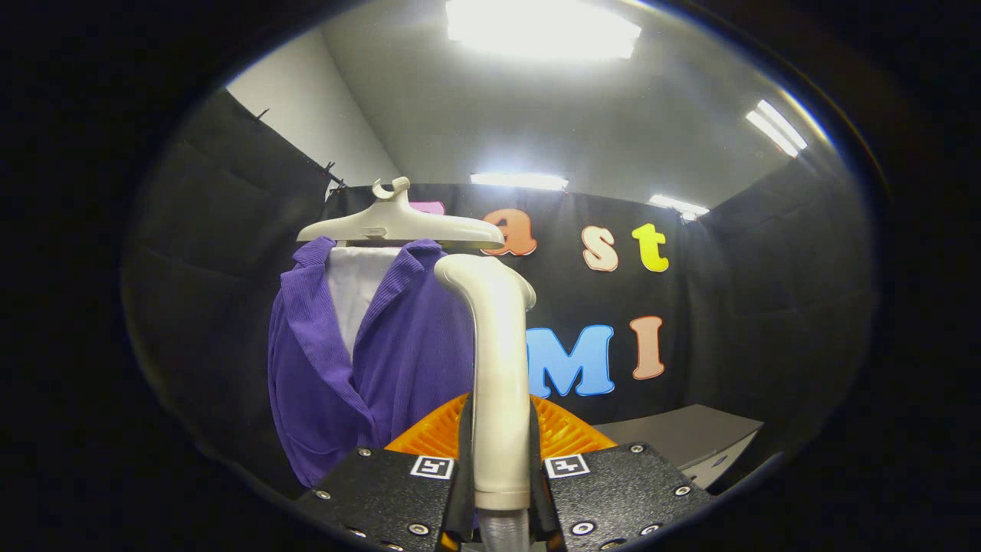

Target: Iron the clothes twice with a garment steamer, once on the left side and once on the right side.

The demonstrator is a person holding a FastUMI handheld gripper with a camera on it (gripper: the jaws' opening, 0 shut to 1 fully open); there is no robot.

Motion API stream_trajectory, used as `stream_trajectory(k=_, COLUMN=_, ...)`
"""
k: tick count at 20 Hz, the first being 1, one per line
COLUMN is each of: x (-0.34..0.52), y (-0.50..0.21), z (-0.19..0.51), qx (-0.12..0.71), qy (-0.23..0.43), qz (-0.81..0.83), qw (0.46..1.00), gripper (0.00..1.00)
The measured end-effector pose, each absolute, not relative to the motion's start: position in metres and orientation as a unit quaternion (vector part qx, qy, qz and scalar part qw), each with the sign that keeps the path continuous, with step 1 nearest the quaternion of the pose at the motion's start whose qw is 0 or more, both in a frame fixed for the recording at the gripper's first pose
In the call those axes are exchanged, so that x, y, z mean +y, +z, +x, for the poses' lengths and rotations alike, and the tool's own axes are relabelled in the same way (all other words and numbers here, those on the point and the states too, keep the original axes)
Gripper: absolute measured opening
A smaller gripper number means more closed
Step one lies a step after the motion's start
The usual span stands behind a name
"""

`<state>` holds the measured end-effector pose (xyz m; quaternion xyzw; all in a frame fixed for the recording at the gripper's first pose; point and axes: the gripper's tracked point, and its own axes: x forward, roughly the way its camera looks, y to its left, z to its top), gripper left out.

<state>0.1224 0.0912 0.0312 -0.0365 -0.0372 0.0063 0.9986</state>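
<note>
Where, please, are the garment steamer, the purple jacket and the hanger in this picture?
garment steamer [500, 368]: gripper view, mid handle, clamped between the gripper's [500, 460] jaws.
purple jacket [418, 360]: gripper view, front panel beside the steamer.
hanger [398, 224]: gripper view, middle of its bar.

No readable text (the fingers [500, 460] bear only coded square markers).
</note>
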Motion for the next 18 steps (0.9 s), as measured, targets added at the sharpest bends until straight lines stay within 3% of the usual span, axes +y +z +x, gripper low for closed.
stream_trajectory(k=18, x=0.134, y=-0.041, z=0.128, qx=-0.009, qy=0.028, qz=-0.126, qw=0.992, gripper=0.31)
